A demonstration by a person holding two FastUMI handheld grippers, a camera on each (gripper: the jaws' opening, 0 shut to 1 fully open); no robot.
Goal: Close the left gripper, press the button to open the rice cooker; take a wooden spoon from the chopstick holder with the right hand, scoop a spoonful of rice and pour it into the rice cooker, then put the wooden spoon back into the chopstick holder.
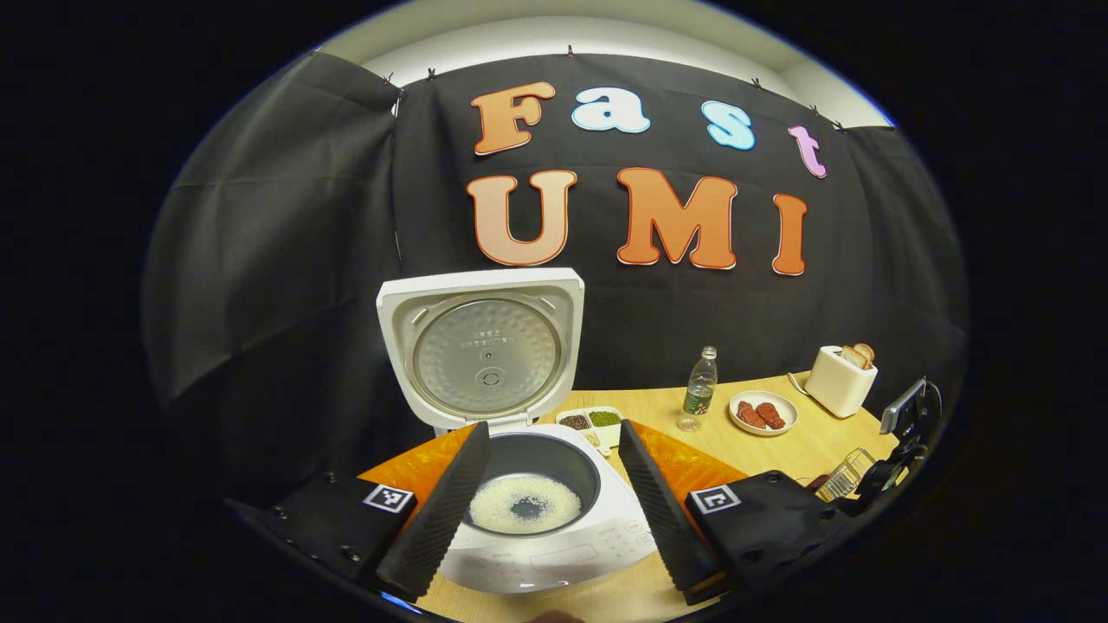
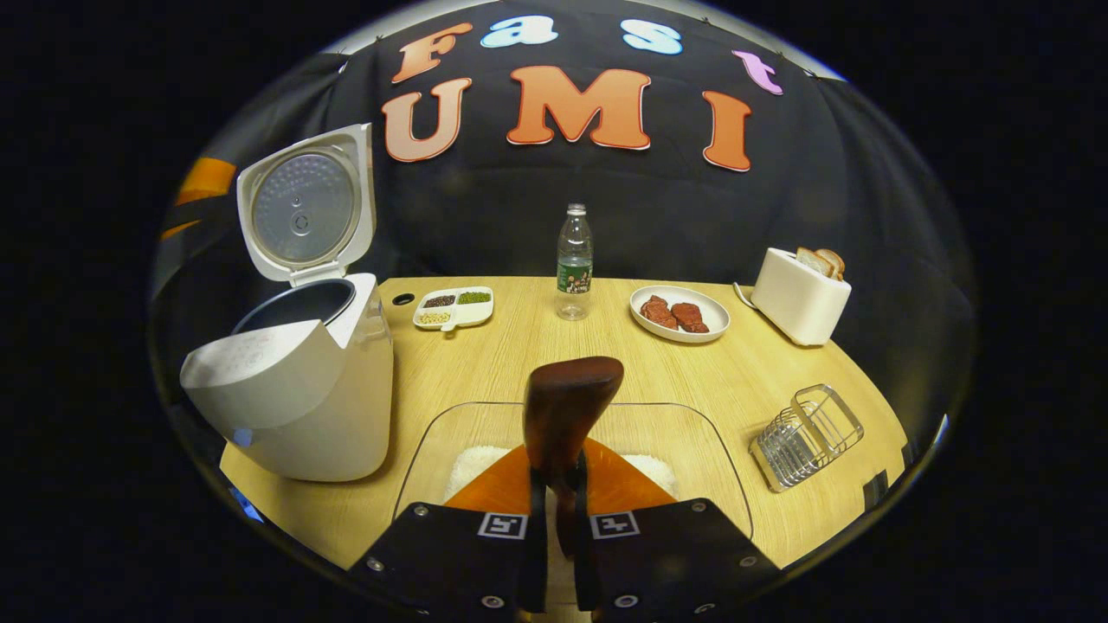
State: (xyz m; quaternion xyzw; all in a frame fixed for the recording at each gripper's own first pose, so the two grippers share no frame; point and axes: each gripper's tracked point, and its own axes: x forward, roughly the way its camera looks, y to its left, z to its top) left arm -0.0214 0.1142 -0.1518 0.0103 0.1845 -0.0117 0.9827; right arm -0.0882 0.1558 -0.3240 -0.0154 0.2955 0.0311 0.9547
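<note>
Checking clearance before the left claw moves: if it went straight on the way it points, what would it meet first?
Probably the white rice cooker: its dark inner pot with rice sits between the open left claw's fingers, the raised lid standing just beyond. Depth is hard to judge here.

At left of the right gripper view, the rice cooker (image 2: 299,407) is showing white with a silvery dimpled lid lining. The wooden spoon (image 2: 567,411) at centre is gleaming dark reddish brown. The surface (image 2: 485,363) is showing pale wood grain. At right, the toaster (image 2: 798,298) is looking cream. In the left gripper view, ribbed black fingers (image 1: 437,510) are framing white rice.
</note>
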